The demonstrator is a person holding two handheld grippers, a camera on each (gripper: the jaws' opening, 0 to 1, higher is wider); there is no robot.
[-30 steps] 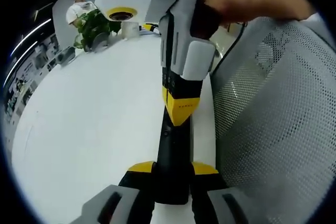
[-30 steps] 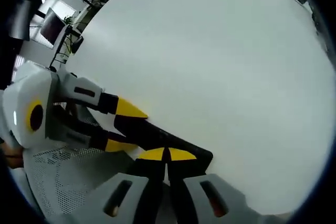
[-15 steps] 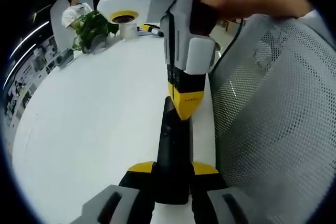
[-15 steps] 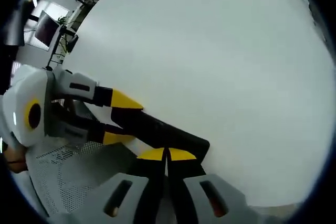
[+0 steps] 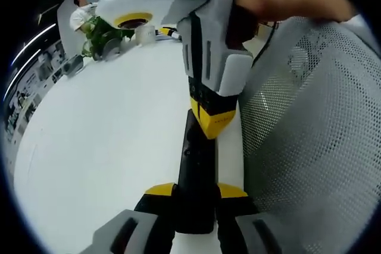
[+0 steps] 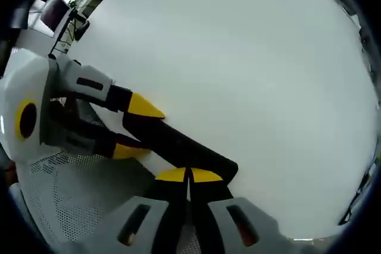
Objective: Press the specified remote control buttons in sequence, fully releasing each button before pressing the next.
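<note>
The slim black plastic remote control (image 5: 195, 176) is being clamped at its near end by the left tongs (image 5: 195, 191), held out above the white bench (image 5: 101, 141). It is being judged light, rigid and smooth-sided, so the end grip is suiting it. The right tongs (image 6: 189, 175), closed with tips together, are being pressed against its face.

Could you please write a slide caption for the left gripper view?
Left gripper holds the remote while the right gripper tips onto it.

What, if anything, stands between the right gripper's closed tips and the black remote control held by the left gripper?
Nothing visible. The right gripper has its yellow tips shut, directly on the remote control, which the left gripper clamps at its near end above the white table.
</note>
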